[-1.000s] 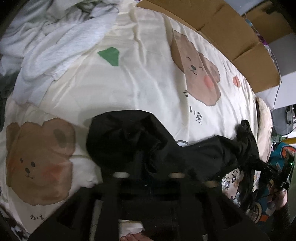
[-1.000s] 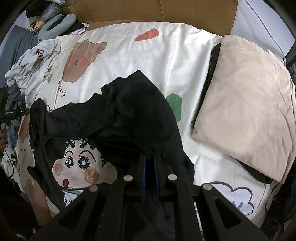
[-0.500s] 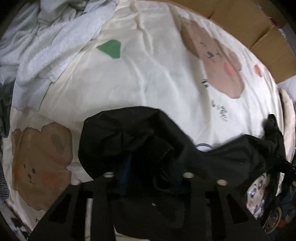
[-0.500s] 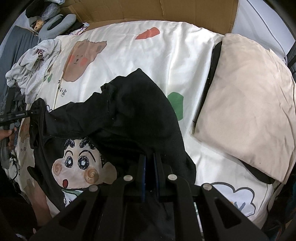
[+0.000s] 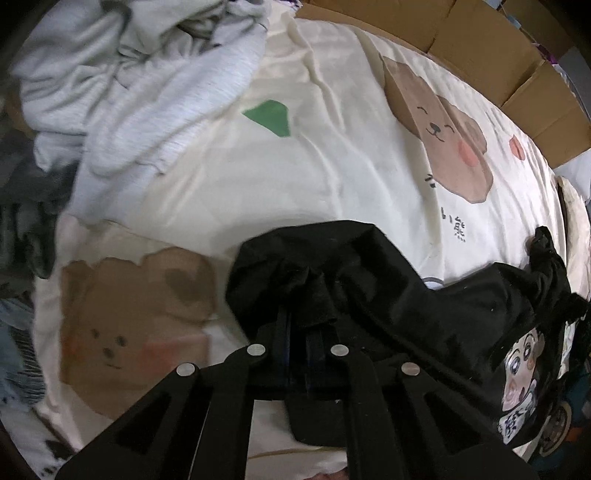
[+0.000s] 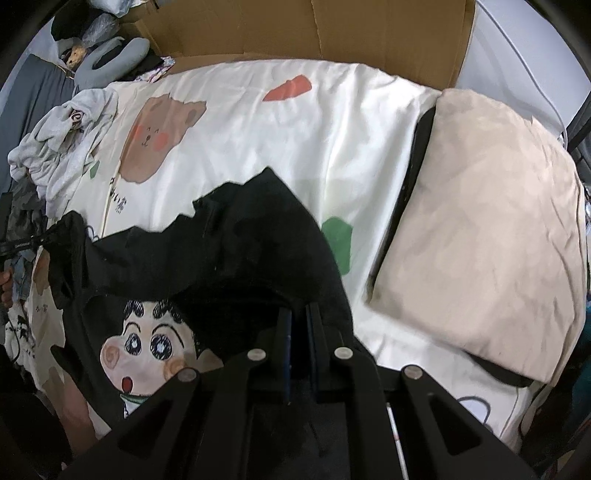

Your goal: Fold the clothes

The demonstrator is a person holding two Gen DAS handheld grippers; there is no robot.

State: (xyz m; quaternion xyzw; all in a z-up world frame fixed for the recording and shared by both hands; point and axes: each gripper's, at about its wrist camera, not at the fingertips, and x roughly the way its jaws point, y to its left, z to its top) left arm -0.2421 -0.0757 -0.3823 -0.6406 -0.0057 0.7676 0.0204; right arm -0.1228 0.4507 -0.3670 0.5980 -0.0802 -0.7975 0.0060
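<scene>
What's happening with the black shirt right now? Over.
Left gripper and right gripper both shut on black shirt. Shirt half-lifted over the bed sheet. Nothing blocking.

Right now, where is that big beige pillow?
In the right wrist view, the beige pillow lies on the right side of the bear-print bedsheet, just right of the black T-shirt and below the cardboard.

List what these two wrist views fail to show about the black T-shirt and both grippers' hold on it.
- Left wrist view: the left gripper fingertips are buried in bunched black T-shirt; which part it pinches is hidden.
- Right wrist view: the right gripper is closed on black fabric; the shirt's near hem is behind the gripper body.
- Right wrist view: the cartoon print is cut off below by the gripper.
- Both views: sleeves are lost in black folds.
</scene>
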